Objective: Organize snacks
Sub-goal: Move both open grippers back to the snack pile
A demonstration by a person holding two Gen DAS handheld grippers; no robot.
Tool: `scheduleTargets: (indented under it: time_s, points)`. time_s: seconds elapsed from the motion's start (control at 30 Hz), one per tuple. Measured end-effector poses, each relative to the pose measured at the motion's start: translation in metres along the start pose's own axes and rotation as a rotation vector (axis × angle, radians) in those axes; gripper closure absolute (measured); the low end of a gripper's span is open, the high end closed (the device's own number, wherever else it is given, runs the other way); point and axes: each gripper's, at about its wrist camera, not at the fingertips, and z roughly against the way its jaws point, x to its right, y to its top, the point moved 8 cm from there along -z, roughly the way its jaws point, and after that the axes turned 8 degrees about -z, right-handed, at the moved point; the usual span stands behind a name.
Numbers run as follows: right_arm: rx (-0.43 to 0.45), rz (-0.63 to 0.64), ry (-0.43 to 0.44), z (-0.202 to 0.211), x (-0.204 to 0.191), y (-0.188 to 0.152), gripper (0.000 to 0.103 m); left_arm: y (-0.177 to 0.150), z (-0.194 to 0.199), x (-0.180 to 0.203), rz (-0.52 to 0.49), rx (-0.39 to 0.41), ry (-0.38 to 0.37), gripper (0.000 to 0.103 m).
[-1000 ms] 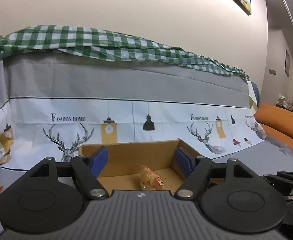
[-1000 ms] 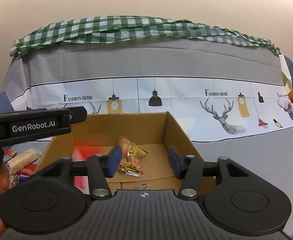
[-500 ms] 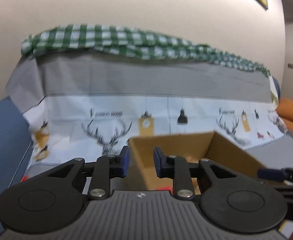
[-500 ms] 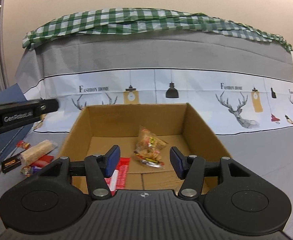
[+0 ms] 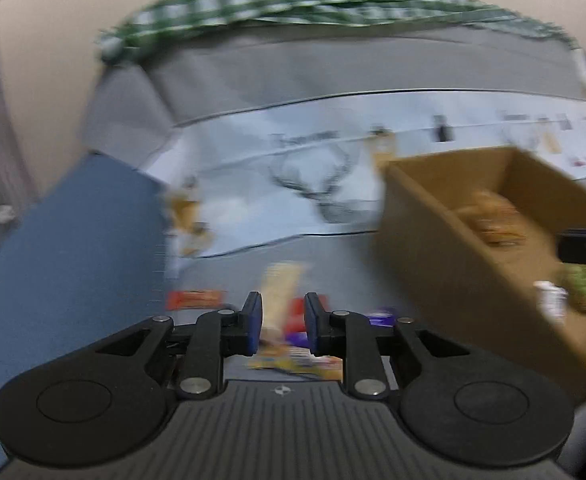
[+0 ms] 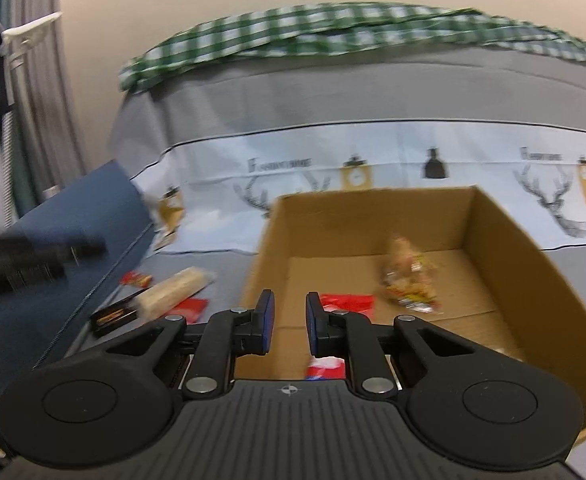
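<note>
Cardboard box point(image 6: 505, 248) holds two snack packets; both grippers nearly closed, empty

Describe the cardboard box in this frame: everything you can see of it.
The cardboard box is plain brown corrugated card, open at the top with no flaps showing, sitting upright on the grey cover. Inside lie a clear bag of golden snacks toward the back and a red packet nearer the front; another red-and-white packet shows at the near edge. Loose snacks lie outside on its left. The right gripper is over its near wall, not touching it.
</note>
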Motion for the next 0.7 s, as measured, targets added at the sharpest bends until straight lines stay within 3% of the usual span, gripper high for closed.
scheduleTargets:
  time_s: [0.07,0.37,0.7]
  points:
    - [-0.01,0.029,0.019,-0.002,-0.01,-0.004,0.085,-0.005,-0.003,-0.011,0.048,-0.011,-0.019,0.078]
    - [-0.031,0.131,0.111,-0.007,-0.059,-0.02,0.085,-0.024,-0.023,-0.032,0.087,-0.139,0.036,0.077]
    - [-0.084,0.187,0.191,-0.022,-0.1,-0.042,0.085,-0.026,-0.027,-0.039,0.115,-0.154,0.031,0.076]
